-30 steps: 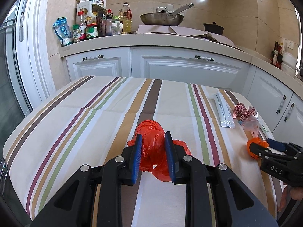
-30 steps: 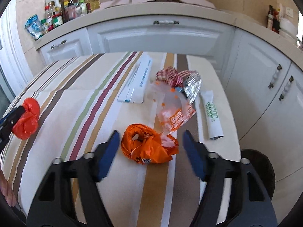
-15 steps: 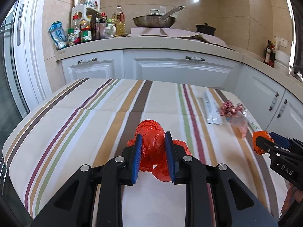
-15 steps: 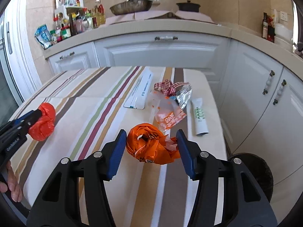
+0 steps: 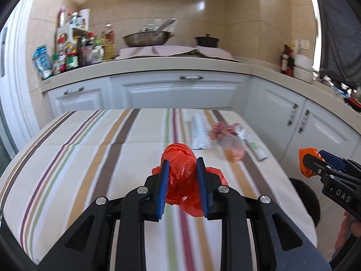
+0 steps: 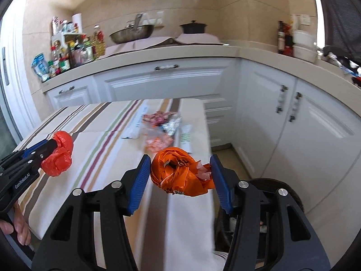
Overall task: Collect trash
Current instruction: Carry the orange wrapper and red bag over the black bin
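A crumpled red plastic bag (image 5: 180, 174) hangs above the striped tablecloth (image 5: 90, 158), and my left gripper (image 5: 182, 160) is shut on it. The right wrist view shows the same bag (image 6: 59, 155) at the left, pinched at the tips of the left gripper (image 6: 50, 145). My right gripper (image 6: 180, 158) is shut on a crumpled orange wrapper (image 6: 178, 171), held in the air over the table's right edge. Seen from the left wrist, that orange wrapper (image 5: 303, 158) sits in the right gripper (image 5: 313, 160) at the far right.
More litter lies on the far right of the table: a white packet (image 5: 198, 133), a red-checked wrapper (image 5: 220, 132), a clear bag with orange print (image 5: 234, 151), a white tube (image 5: 257, 150). A dark round bin (image 6: 291, 192) stands on the floor by the table's right edge. White cabinets close the back and right.
The right gripper closed on the orange wrapper and lifted it off the table. Both grippers rose and swung right with their loads, and the bin came into view.
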The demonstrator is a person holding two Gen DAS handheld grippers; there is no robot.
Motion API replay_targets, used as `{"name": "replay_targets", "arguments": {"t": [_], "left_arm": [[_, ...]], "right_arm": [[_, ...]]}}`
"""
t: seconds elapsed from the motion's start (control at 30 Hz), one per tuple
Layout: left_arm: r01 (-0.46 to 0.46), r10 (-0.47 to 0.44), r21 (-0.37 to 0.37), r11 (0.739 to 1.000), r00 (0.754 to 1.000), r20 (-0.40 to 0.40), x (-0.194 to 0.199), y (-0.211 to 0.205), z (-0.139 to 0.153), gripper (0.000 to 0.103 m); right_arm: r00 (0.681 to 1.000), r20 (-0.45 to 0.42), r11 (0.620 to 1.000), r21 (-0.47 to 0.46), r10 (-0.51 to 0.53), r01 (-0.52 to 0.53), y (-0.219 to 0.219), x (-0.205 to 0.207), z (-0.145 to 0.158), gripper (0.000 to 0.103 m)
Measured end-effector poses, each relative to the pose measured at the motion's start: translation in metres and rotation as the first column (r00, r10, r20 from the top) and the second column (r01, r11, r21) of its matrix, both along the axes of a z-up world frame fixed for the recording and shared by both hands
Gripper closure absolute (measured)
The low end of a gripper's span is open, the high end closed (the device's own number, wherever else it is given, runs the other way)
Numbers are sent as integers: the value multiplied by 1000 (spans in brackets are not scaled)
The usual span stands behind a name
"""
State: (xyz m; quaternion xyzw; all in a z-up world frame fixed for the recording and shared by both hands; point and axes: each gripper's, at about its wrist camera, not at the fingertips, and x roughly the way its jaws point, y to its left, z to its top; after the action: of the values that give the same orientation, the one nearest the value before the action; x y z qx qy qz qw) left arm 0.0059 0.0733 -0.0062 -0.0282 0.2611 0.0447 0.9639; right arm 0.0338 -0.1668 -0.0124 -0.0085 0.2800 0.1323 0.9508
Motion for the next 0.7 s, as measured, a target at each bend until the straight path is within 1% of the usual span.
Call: {"name": "replay_targets", "arguments": {"t": [0.17,0.43,0.7], "left_arm": [[82,-82,9,997,997,6,-2,-31,3,78],[196,-197,25,980,980,26,-1,-82,8,78],[267,-268,28,963,963,23,2,-126,6,78]], "right_arm": [[997,9,997,9,-75,75,-36,-13,1,50],[983,30,983,36,-181,180,-88,-31,3,50],[969,37,968,59,-246,244,-130,-42,-1,50]]}}
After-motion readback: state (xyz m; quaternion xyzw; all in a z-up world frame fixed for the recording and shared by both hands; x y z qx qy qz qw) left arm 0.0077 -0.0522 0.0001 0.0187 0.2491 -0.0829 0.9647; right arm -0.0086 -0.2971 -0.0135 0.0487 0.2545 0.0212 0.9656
